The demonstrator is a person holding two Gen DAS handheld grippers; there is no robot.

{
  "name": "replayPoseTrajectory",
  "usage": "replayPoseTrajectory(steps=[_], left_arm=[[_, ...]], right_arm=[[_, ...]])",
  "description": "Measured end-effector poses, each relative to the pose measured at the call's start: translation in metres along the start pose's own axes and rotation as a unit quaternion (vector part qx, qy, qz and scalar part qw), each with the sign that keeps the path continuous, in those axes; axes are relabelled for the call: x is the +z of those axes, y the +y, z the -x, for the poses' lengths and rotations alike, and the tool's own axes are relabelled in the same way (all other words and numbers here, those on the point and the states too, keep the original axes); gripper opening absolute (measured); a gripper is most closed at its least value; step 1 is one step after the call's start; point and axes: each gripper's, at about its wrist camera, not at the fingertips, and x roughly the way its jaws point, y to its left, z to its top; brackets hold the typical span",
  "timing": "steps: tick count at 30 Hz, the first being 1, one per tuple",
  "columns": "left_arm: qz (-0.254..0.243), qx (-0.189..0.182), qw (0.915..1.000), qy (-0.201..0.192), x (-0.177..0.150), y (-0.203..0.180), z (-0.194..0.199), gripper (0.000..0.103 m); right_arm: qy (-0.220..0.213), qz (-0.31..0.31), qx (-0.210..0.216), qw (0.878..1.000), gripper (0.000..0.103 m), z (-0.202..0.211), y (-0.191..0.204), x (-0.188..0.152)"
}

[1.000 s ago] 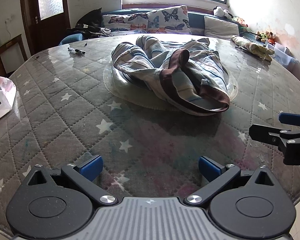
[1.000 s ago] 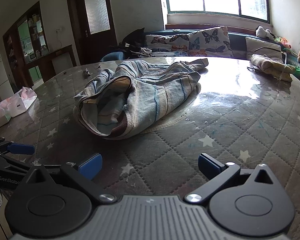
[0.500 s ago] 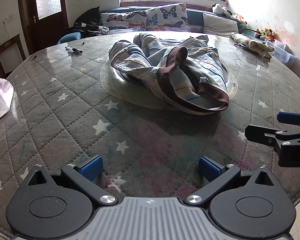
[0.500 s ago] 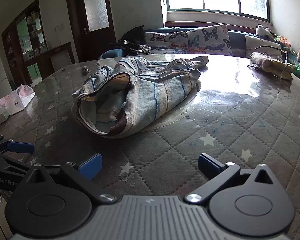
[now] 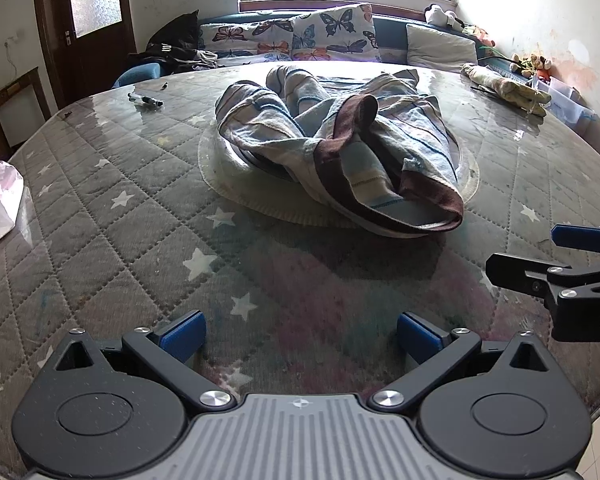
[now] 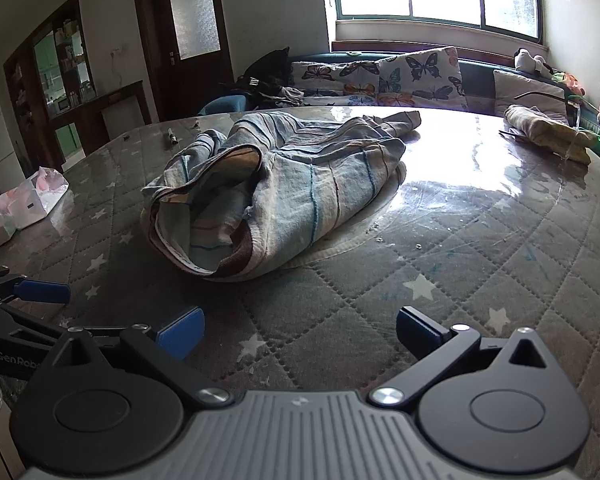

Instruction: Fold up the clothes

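A crumpled light-blue striped garment with a brown hem [image 5: 340,148] lies in a heap at the middle of the round table [image 5: 140,240]; it also shows in the right wrist view [image 6: 276,196]. My left gripper [image 5: 300,338] is open and empty, low over the table's near edge, well short of the garment. My right gripper [image 6: 300,334] is open and empty, also short of the garment. The right gripper's fingers [image 5: 580,238] show at the right edge of the left wrist view. The left gripper's finger [image 6: 40,292] shows at the left edge of the right wrist view.
The table has a quilted star cover under glass. Pens [image 5: 144,100] lie at its far left, a white and pink bag [image 6: 24,204] at its left edge, a folded cloth [image 5: 504,88] at its far right. A sofa with butterfly cushions [image 5: 324,36] stands behind.
Both grippers have moved forward a little toward the garment, which now looks larger. Both stay open. The garment has not moved.
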Motion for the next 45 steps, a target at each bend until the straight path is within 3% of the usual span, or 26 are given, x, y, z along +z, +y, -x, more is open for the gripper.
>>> replayPoseTrajectory(steps=[45], left_arm=[[-0.004,-0.001,0.9999,0.013,0.016,0.000,-0.012,0.103]], right_arm=[[0.015,-0.002,0.010,1.000,0.103,-0.018,-0.001,0.011]])
